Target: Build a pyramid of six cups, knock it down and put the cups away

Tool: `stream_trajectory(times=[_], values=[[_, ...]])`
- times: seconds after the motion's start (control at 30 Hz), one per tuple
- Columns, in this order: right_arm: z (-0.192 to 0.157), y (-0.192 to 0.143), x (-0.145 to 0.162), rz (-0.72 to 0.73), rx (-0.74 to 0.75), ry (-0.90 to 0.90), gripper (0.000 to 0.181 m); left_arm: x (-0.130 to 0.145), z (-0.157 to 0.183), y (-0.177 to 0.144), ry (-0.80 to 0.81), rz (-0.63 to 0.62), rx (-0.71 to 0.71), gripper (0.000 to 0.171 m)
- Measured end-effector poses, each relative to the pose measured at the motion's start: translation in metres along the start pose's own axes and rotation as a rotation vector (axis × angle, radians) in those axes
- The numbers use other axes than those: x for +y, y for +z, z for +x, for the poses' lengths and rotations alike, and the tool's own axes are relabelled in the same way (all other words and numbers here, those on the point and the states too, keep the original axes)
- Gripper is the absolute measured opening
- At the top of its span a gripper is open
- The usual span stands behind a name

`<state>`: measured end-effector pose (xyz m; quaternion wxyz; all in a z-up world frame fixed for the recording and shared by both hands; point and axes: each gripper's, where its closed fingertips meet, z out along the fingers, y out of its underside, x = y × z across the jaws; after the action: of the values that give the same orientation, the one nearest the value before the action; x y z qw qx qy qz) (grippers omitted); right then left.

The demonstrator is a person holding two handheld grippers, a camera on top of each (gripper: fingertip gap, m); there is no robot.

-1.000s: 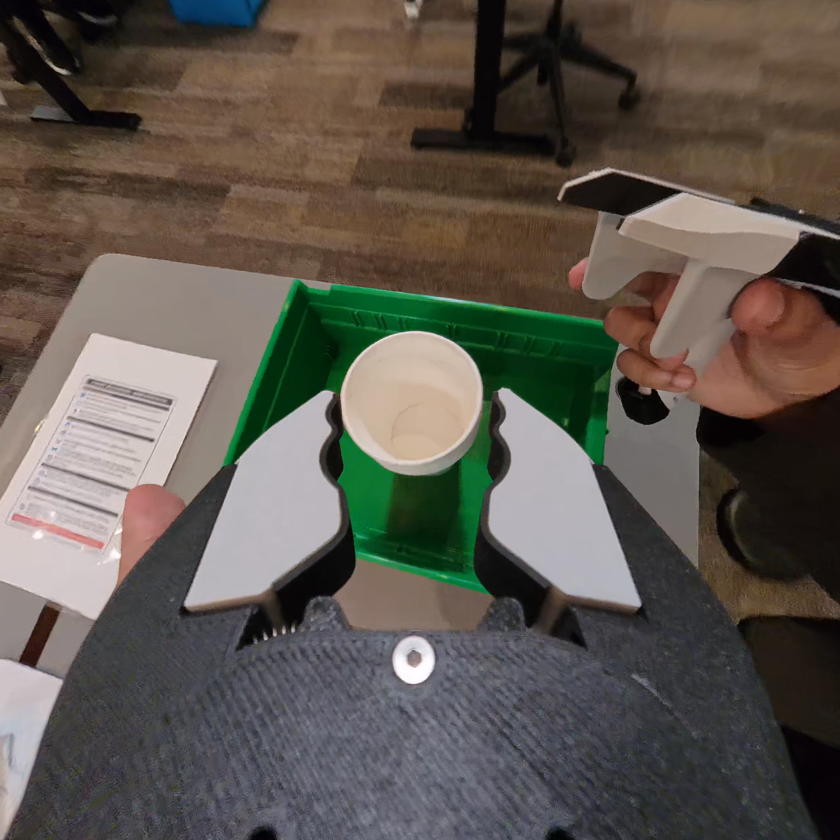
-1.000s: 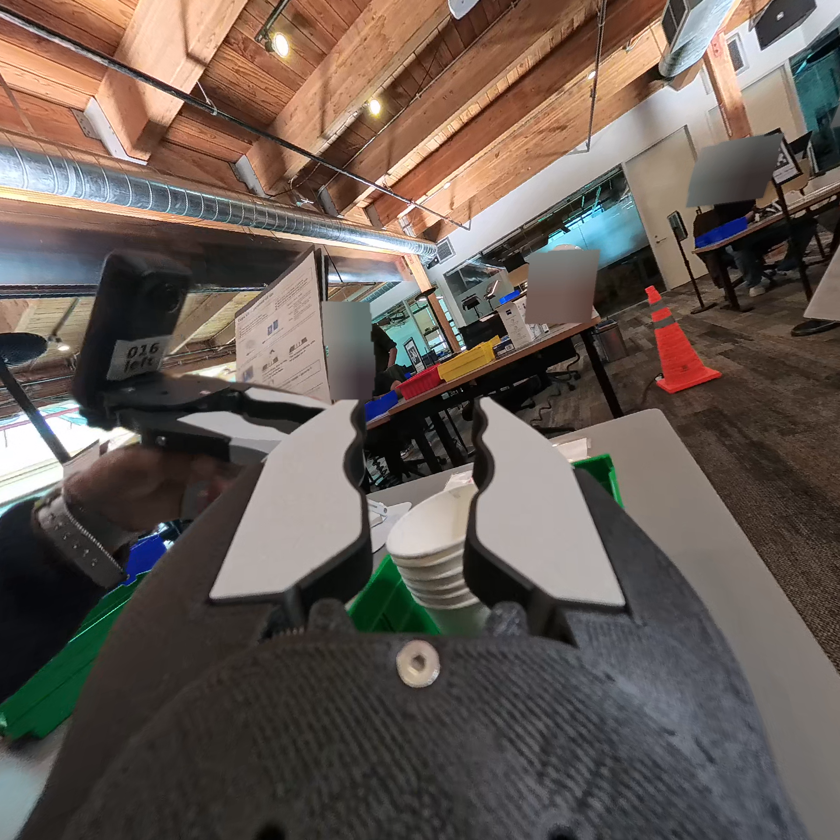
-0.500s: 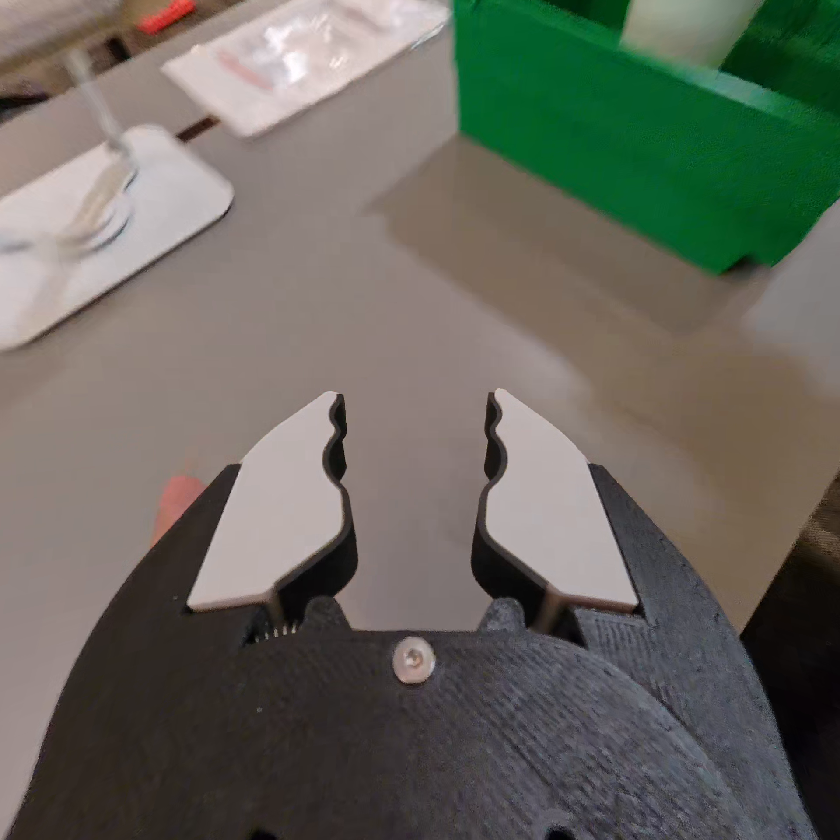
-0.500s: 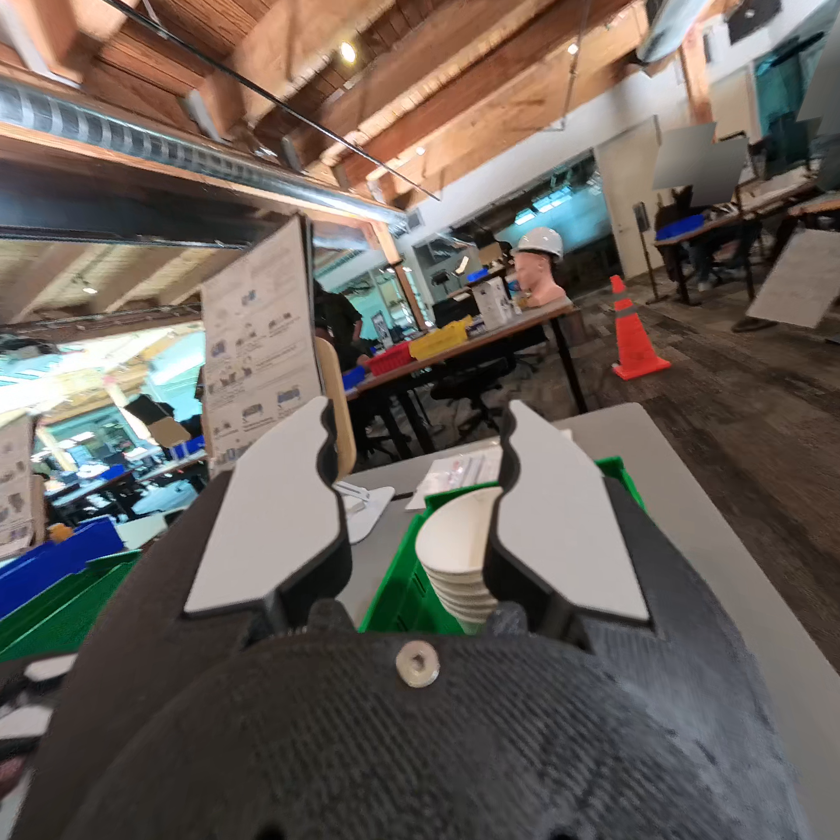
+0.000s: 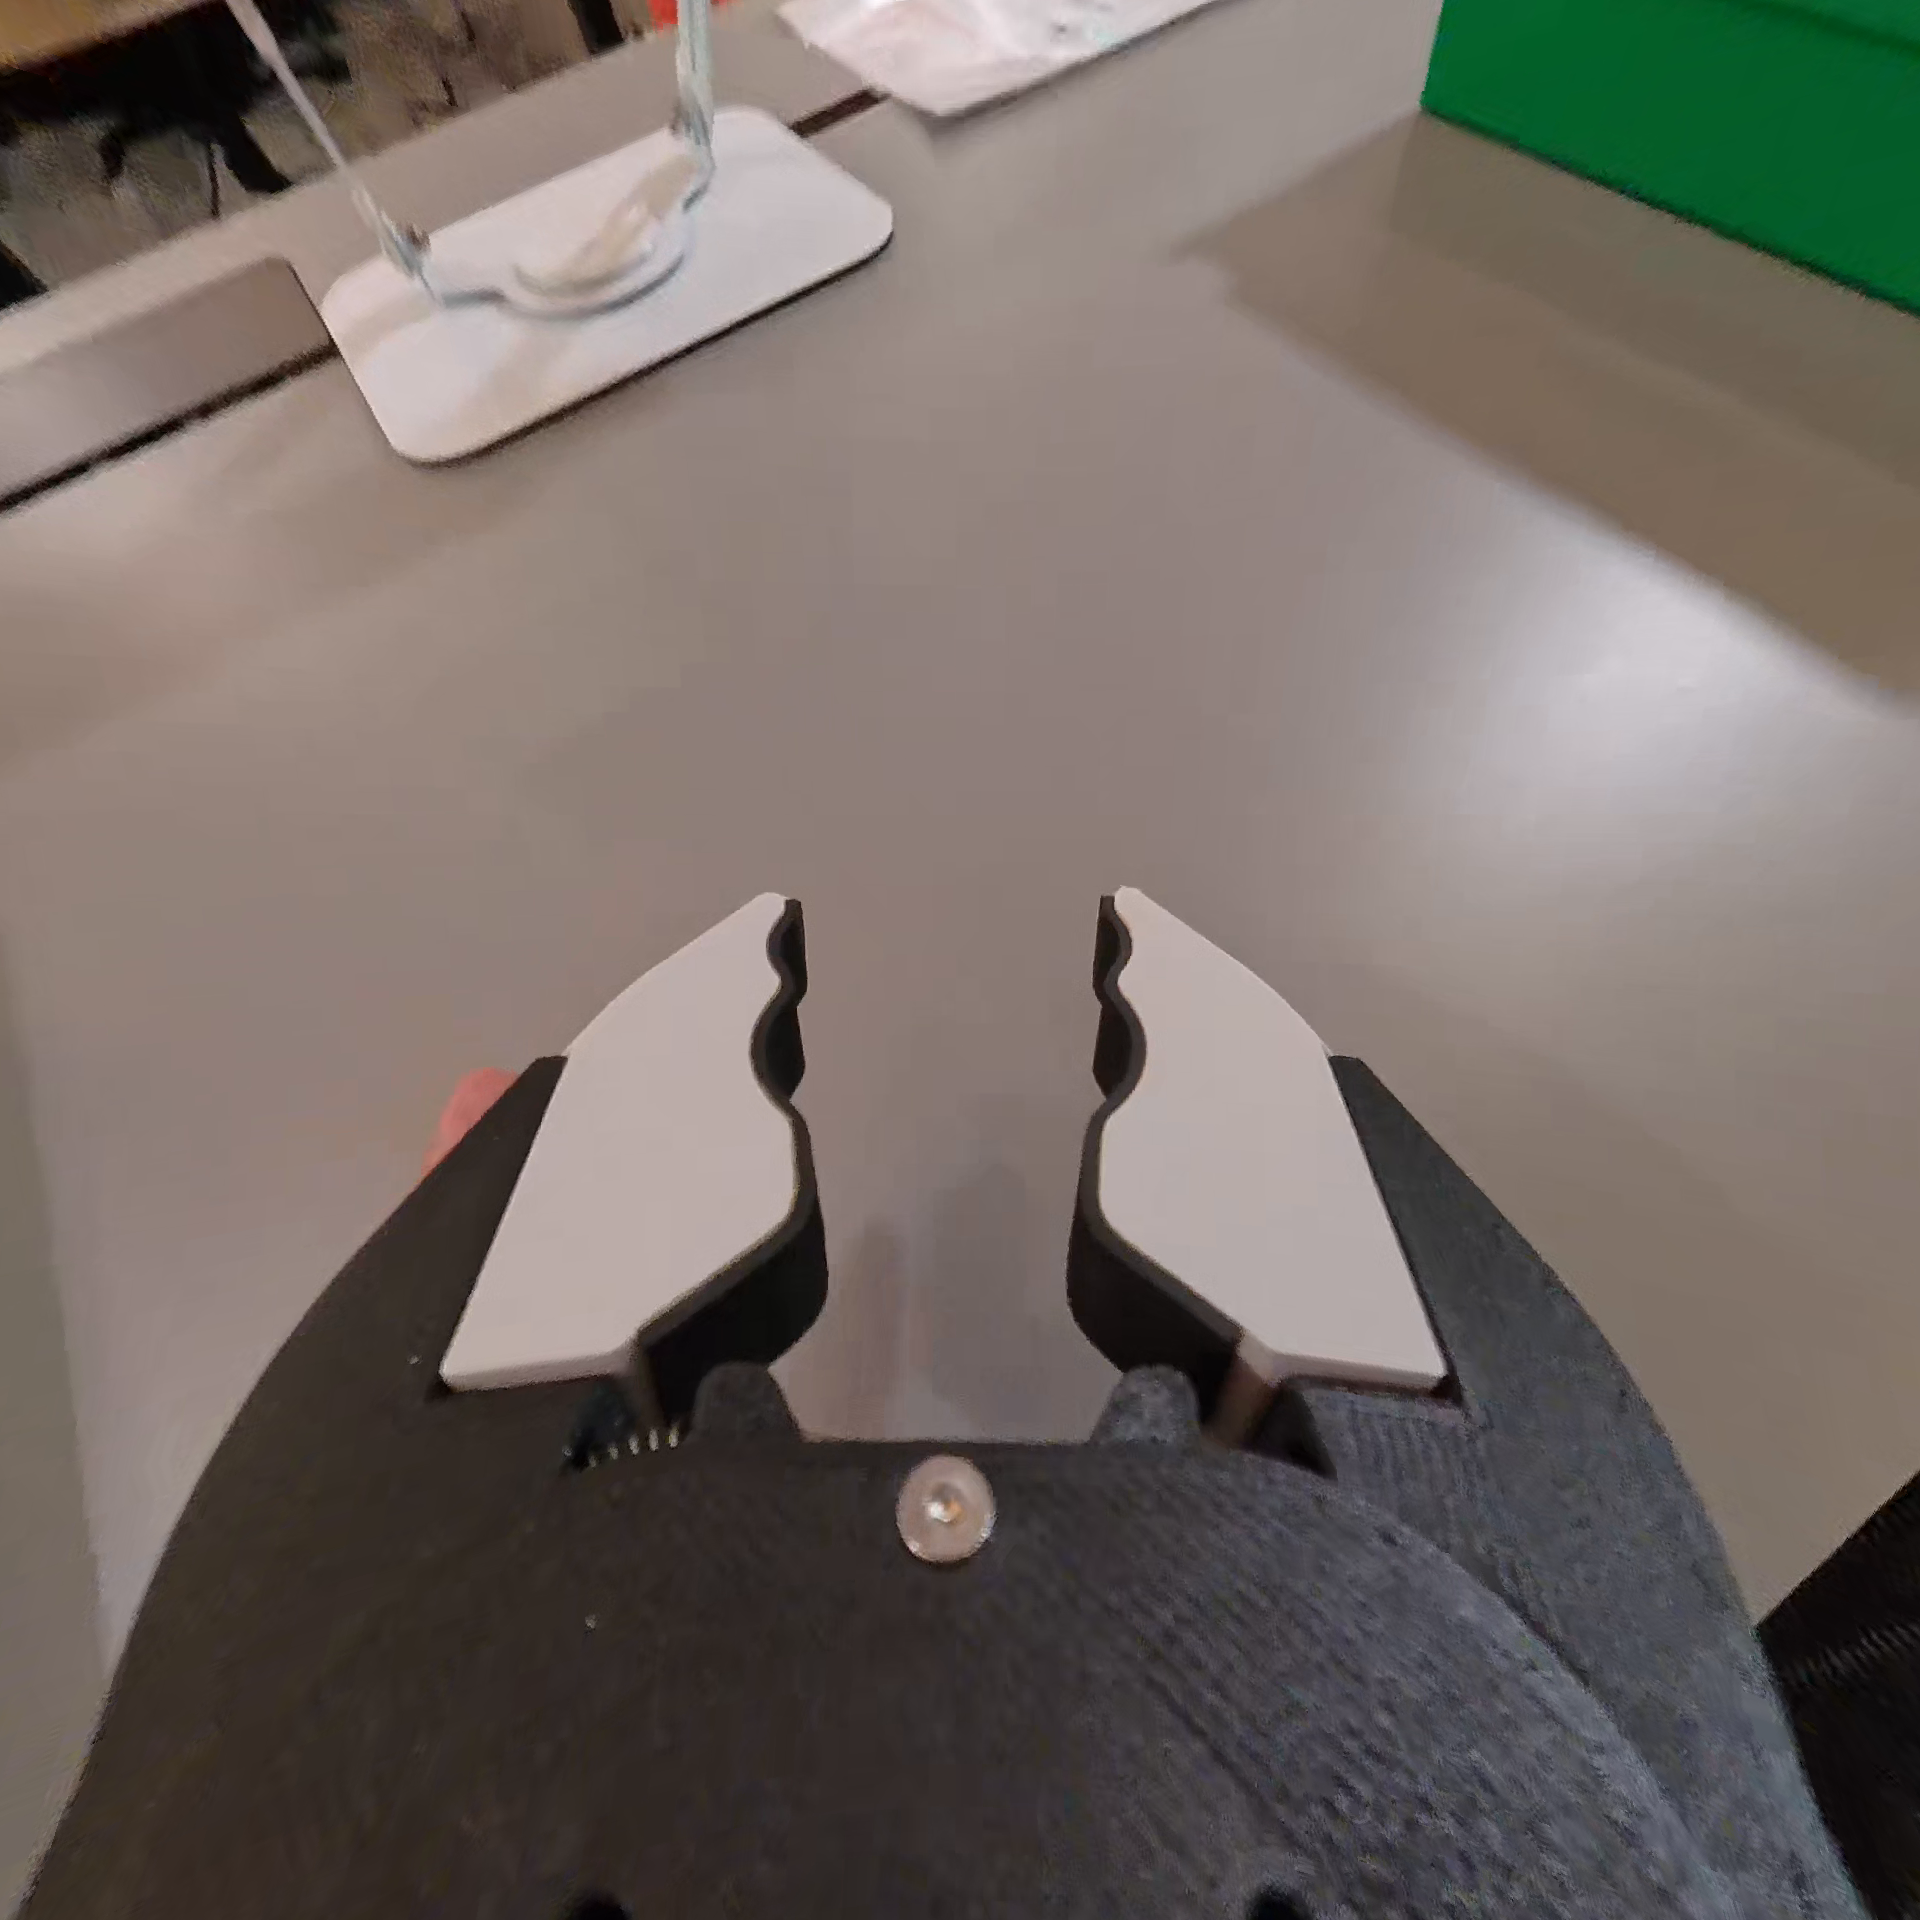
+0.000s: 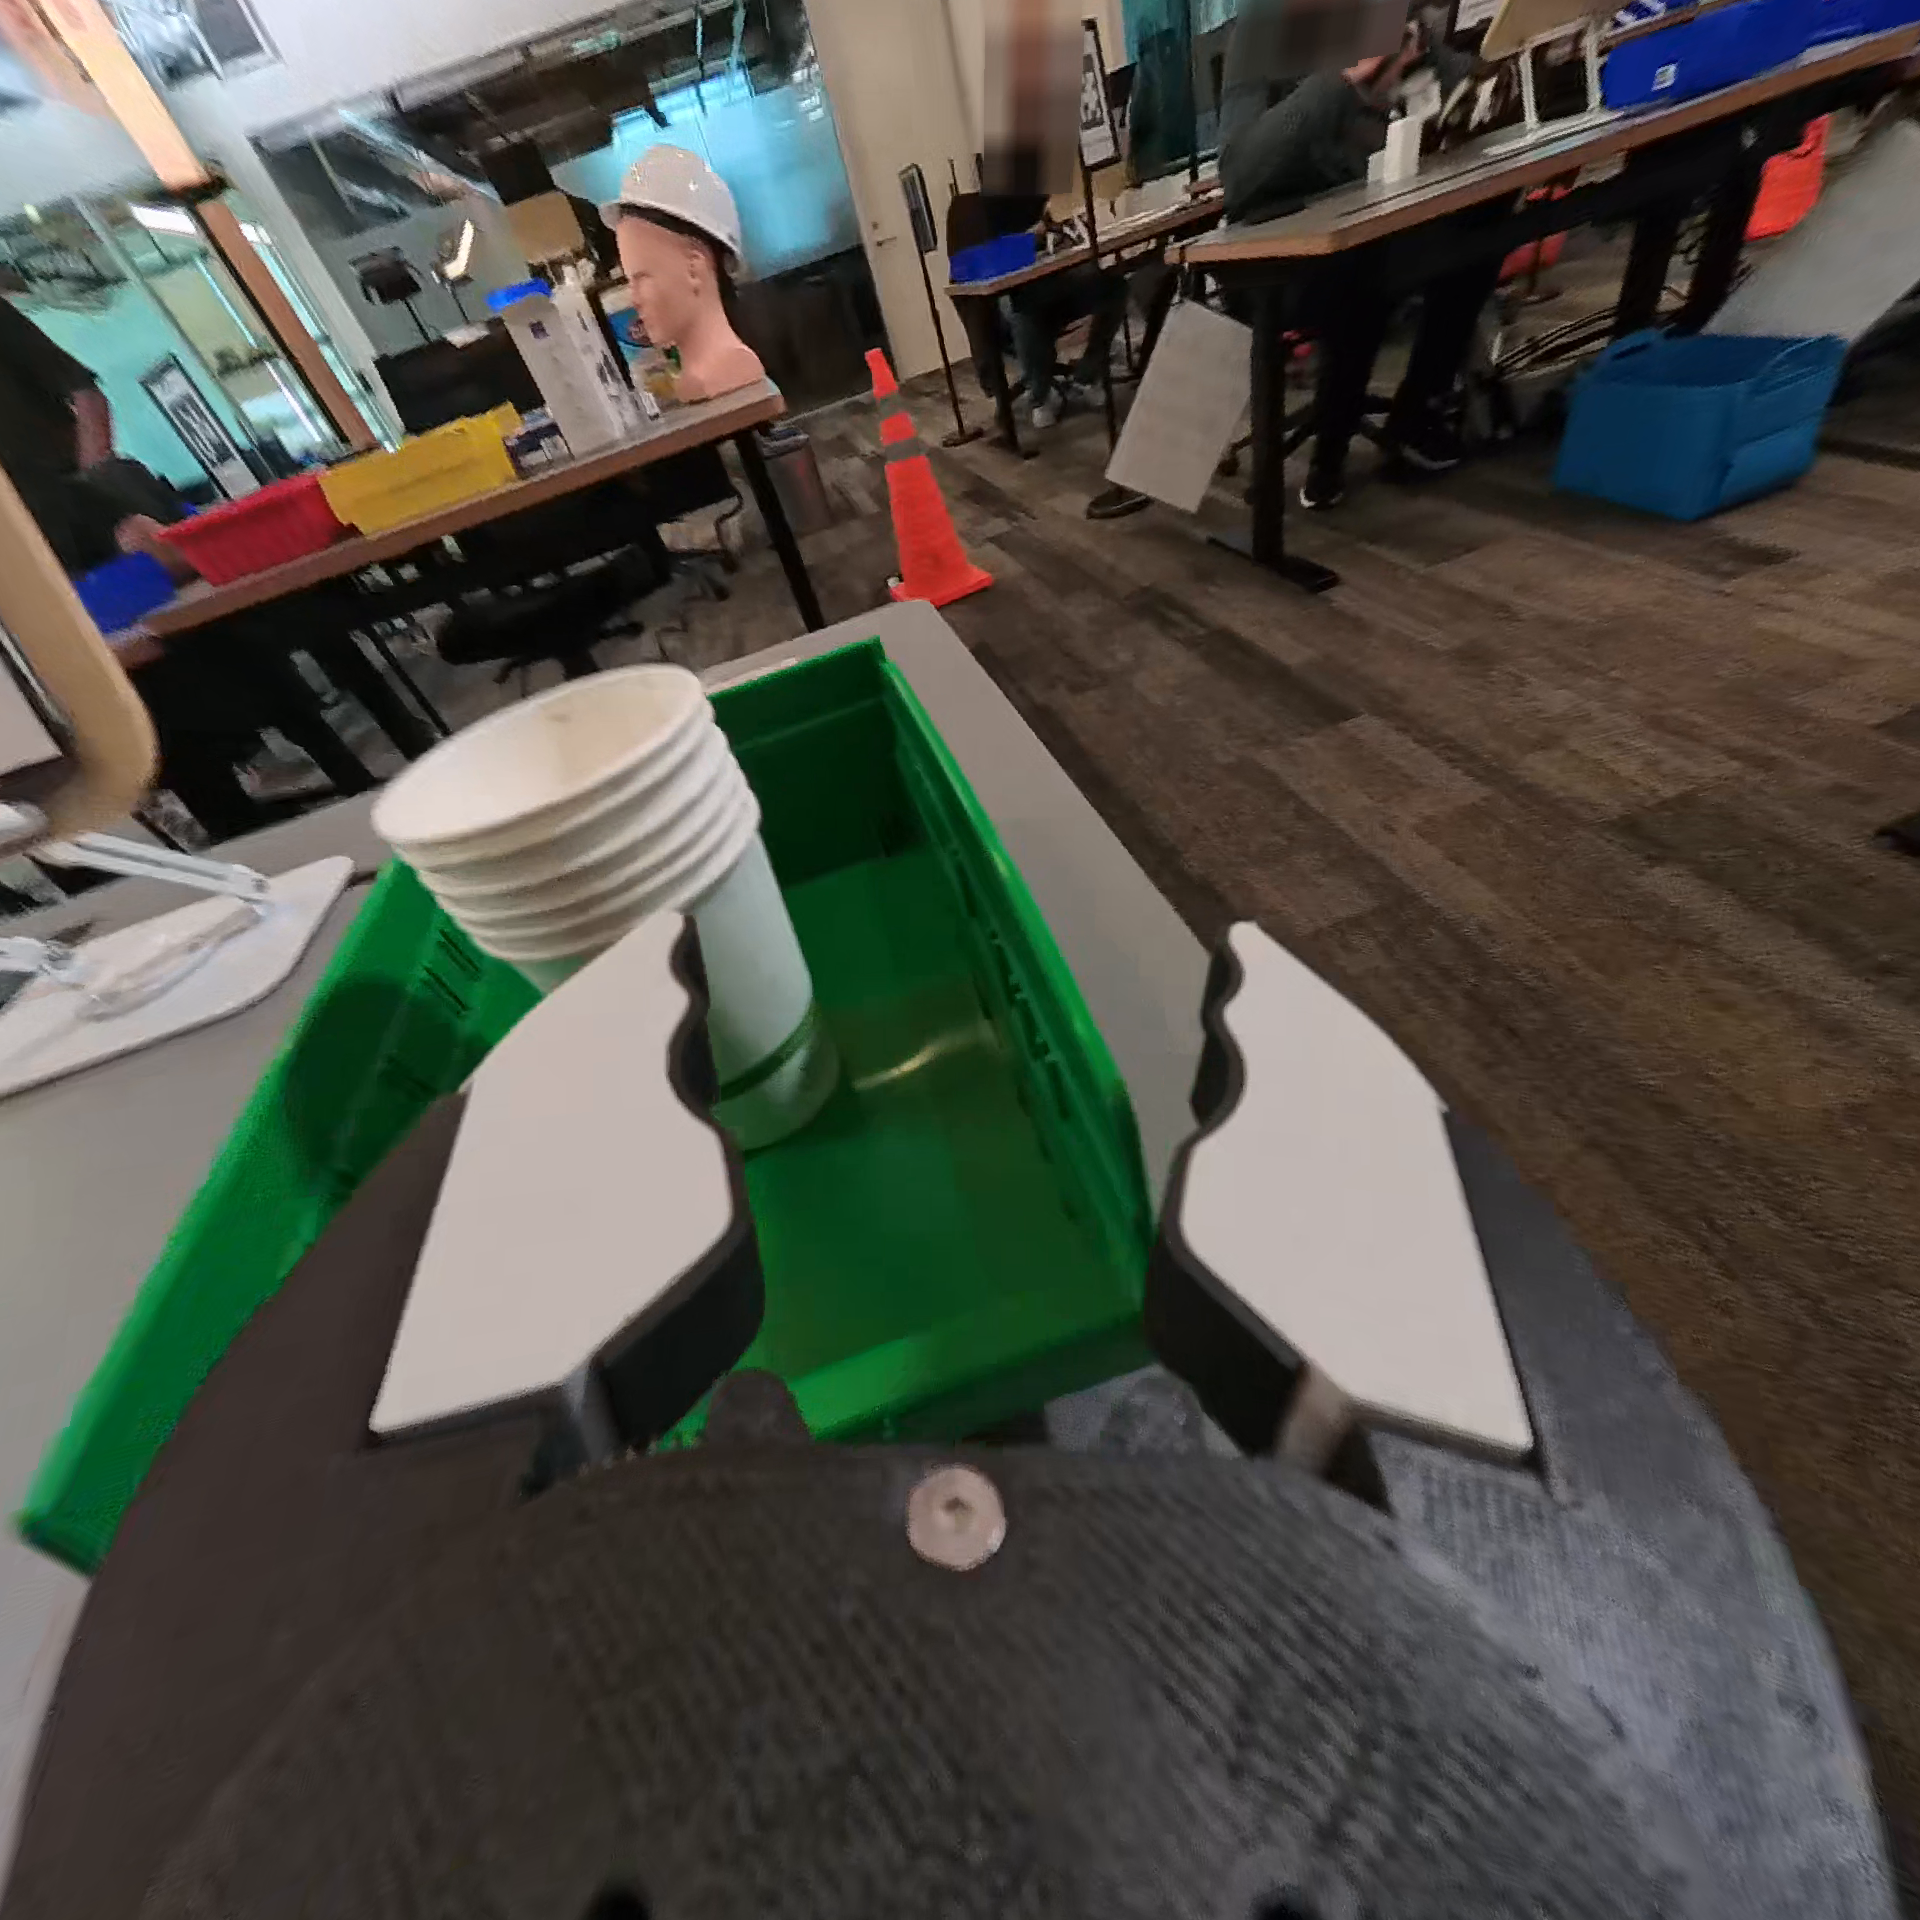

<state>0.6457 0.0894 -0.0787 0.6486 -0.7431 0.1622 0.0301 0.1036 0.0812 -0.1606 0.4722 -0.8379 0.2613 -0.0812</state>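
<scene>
We note a stack of white paper cups (image 6: pixel 582 821) upright in the green bin (image 6: pixel 997 997) on the grey table (image 5: pixel 1039 623). Right gripper (image 6: pixel 951 961) wide open, empty, just above the bin's near end. Left gripper (image 5: pixel 951 914) open, empty, over bare tabletop; white stand base (image 5: pixel 613 281) well ahead.

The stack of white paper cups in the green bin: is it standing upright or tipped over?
Upright, leaning slightly. The stack of white paper cups stands on its base on the floor of the green bin, open mouth upward.

Cup stack (image 6: pixel 582 821) in bin (image 6: pixel 997 997); bin on table (image 6: pixel 104 1174); stand (image 6: pixel 156 956) left.
</scene>
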Motion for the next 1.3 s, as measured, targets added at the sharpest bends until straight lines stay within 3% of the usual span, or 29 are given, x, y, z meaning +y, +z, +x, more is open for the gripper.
stream_trajectory(times=[0.2, 0.33, 0.57, 0.7, 0.83, 0.93, 1.03, 1.1, 1.3], values=[[0.006, 0.02, 0.035, -0.156, -0.046, -0.092, 0.091, 0.0, -0.016, 0.004, -0.074, 0.027, -0.026, 0.054], [-0.003, 0.027, 0.031, -0.138, -0.071, -0.12, 0.08, 0.007, -0.025, 0.011, -0.1, 0.009, -0.032, 0.054], [0.007, 0.031, 0.037, -0.139, 0.015, -0.349, 0.058, 0.008, -0.026, 0.014, -0.188, 0.014, 0.021, 0.054], [0.011, 0.031, 0.035, -0.118, 0.03, -0.344, 0.049, 0.008, -0.025, 0.014, -0.19, 0.015, 0.032, 0.054], [0.024, 0.031, 0.037, -0.135, 0.072, -0.301, 0.057, 0.007, -0.023, 0.015, -0.223, 0.016, 0.057, 0.054], [0.026, 0.032, 0.041, -0.143, 0.053, -0.264, 0.053, 0.008, -0.024, 0.015, -0.228, 0.012, 0.06, 0.054], [0.024, 0.034, 0.044, -0.145, 0.043, -0.251, 0.042, 0.007, -0.024, 0.015, -0.23, 0.018, 0.065, 0.054], [0.029, 0.035, 0.039, -0.11, 0.088, -0.263, 0.02, 0.008, -0.022, 0.015, -0.228, 0.011, 0.071, 0.054], [0.023, 0.033, 0.039, -0.121, 0.006, -0.2, 0.011, 0.008, -0.021, 0.016, -0.223, 0.009, 0.073, 0.054]])
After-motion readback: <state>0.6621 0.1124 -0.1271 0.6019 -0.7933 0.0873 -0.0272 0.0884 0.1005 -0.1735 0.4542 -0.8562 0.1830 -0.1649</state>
